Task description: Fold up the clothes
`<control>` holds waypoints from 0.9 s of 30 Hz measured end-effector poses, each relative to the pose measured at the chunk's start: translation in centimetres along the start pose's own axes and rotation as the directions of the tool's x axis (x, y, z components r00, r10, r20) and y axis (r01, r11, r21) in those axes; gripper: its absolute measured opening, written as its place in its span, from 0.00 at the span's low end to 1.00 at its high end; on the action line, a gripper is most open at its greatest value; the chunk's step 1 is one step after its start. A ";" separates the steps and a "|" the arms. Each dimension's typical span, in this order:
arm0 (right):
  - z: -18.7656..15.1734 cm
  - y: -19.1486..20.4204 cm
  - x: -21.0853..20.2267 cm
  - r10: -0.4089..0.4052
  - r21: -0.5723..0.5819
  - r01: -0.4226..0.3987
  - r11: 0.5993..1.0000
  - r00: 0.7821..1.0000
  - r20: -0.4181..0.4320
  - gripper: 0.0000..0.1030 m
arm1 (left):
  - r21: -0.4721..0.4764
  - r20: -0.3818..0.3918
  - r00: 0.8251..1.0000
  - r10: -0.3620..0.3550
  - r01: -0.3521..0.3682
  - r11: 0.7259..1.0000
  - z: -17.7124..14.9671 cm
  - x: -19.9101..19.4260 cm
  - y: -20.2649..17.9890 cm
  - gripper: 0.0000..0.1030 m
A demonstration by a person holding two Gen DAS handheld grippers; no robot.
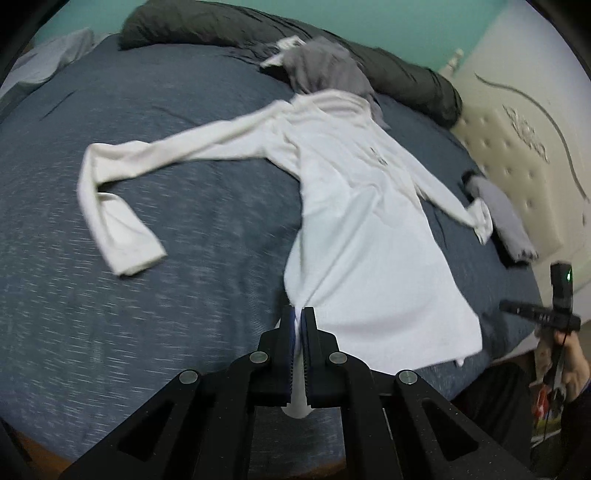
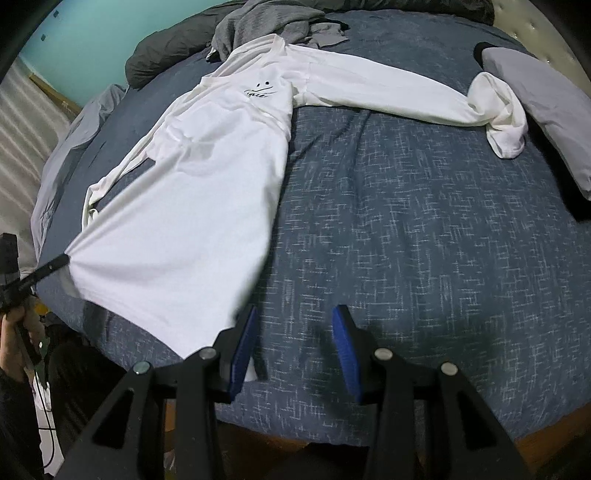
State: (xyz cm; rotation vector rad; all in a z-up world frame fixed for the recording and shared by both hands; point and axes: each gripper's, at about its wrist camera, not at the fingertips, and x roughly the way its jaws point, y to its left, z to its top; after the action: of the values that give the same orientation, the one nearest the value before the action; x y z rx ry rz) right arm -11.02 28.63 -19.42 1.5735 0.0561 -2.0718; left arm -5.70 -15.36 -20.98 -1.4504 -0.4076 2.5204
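Left gripper [image 1: 298,314] pinches white shirt [image 1: 354,206] hem; right gripper [image 2: 293,332] gapes empty beside its corner

White shirt on flecked navy bedding

The long-sleeved shirt [image 2: 207,173] is plain white with a small black smiley and script print [image 2: 259,90] on the chest; the bedspread [image 2: 406,221] is dark blue with pale flecks; a heap of clothes [image 1: 325,66] is mid grey, the rolled duvet [image 1: 207,26] charcoal, the wall [image 1: 369,18] turquoise, the tufted headboard [image 1: 517,147] cream, the gripper pads [image 2: 345,350] blue.
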 end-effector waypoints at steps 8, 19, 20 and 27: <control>-0.2 2.8 3.0 0.021 -0.032 -0.023 0.999 0.997 -0.079 0.43 | -0.028 0.042 0.997 0.064 -0.063 0.998 1.1 -1.7 3.1 0.03; -0.4 7.2 7.7 0.054 -0.071 -0.069 0.995 0.981 -0.187 0.43 | -0.047 0.064 0.993 0.095 -0.092 0.995 2.0 -3.0 5.2 0.03; -0.6 7.4 8.2 0.055 -0.074 -0.071 0.995 0.978 -0.201 0.43 | -0.048 0.065 0.993 0.097 -0.094 0.994 2.1 -3.1 5.3 0.03; -1.3 7.4 8.8 0.092 -0.065 -0.107 0.992 0.974 -0.207 0.06 | -0.053 0.073 0.992 0.100 -0.097 0.994 2.1 -3.8 5.8 0.03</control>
State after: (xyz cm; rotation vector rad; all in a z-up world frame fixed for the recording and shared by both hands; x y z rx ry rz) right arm -8.24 19.40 -25.75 1.7010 0.1248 -1.8058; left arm -5.89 -22.29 -18.88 -1.4297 -0.4227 2.6676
